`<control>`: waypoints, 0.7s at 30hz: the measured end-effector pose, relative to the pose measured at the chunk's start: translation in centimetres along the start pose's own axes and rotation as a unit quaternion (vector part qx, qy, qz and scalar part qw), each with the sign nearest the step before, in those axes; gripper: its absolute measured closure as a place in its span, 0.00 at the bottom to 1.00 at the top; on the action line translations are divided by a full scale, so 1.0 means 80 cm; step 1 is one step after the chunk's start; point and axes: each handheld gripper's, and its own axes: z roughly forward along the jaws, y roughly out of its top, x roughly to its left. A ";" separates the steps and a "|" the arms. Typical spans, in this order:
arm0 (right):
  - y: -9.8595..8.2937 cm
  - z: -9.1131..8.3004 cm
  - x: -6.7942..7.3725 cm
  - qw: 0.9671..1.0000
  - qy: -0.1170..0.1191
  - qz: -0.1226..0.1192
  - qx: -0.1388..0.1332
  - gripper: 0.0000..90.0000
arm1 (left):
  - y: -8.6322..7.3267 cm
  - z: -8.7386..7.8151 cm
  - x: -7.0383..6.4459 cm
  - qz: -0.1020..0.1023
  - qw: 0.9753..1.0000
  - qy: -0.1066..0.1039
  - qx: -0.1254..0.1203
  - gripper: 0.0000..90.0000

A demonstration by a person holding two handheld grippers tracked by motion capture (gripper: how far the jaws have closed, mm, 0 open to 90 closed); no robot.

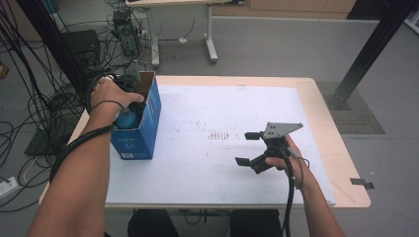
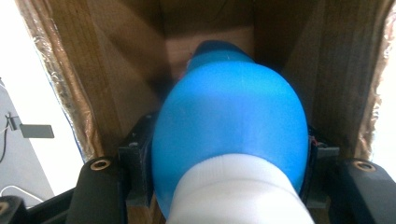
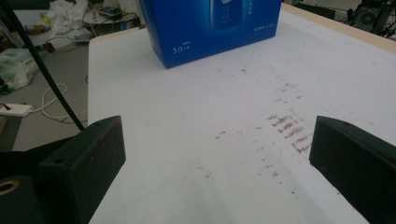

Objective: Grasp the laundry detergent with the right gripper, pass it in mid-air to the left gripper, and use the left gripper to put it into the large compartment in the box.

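An open blue carton (image 1: 144, 132) stands at the table's left edge, its printed side also in the right gripper view (image 3: 210, 25). My left gripper (image 1: 129, 111) reaches down into its open top, shut on a blue bottle (image 1: 127, 119). In the left gripper view the blue bottle (image 2: 229, 121) with its white cap (image 2: 238, 191) sits squeezed between the jaws (image 2: 229, 154), with the carton's brown inner walls (image 2: 116, 70) all around. My right gripper (image 1: 247, 148) rests low over the table's right half, open and holding nothing (image 3: 217, 158).
A white sheet (image 1: 222, 108) with brownish scuff marks (image 3: 285, 126) covers the wooden table (image 1: 346, 163). Cables and equipment (image 1: 84, 49) crowd the floor to the left and behind. A black post (image 1: 375, 44) rises at the back right.
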 end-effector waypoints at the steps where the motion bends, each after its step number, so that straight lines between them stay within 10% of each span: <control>1: -0.001 0.000 -0.001 1.000 0.001 0.001 0.000 0.04 | -0.001 0.000 0.001 -0.002 1.000 -0.001 -0.004 0.41; 21: 0.000 0.002 0.000 1.000 0.001 0.000 0.001 0.04 | -0.006 -0.012 0.003 -0.005 1.000 -0.005 -0.010 0.35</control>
